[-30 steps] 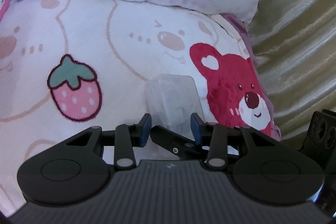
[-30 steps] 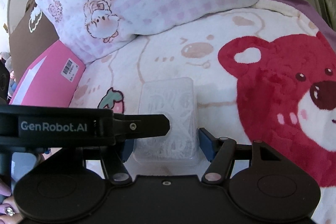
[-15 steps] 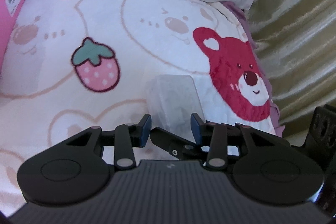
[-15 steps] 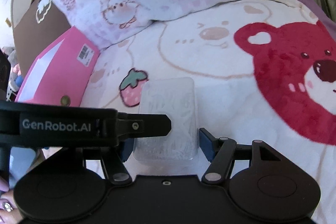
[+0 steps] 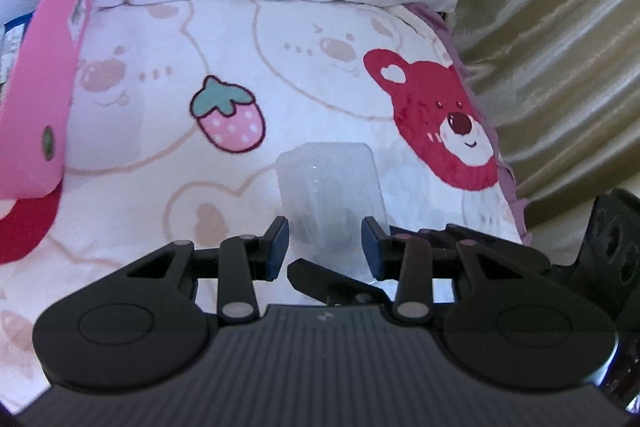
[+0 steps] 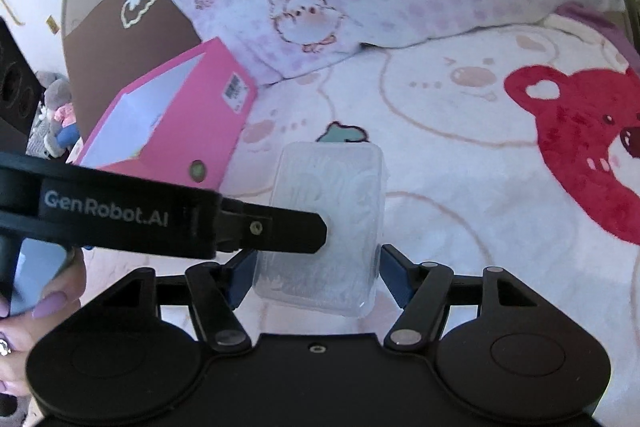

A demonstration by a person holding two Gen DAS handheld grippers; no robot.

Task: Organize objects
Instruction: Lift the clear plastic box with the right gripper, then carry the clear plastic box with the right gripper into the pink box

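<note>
Bedspread (image 5: 320, 39) slides beneath you as the pink box (image 6: 180, 131) comes nearer than a second ago, suggesting the drop-off is close. Your right hand-held gripper (image 6: 316, 273) clasps the clear plastic case (image 6: 328, 215) aloft; your left hand-held gripper (image 5: 324, 243) straddles it, contact unclear.

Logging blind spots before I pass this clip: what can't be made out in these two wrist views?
Contents of the clear box: both views, frosted plastic and blur show only pale shapes.
Inside of the pink box: right wrist view, the left gripper crosses its lower part; left wrist view, the picture's edge cuts it off.
Barcode label: right wrist view, too small and blurred to read.
</note>
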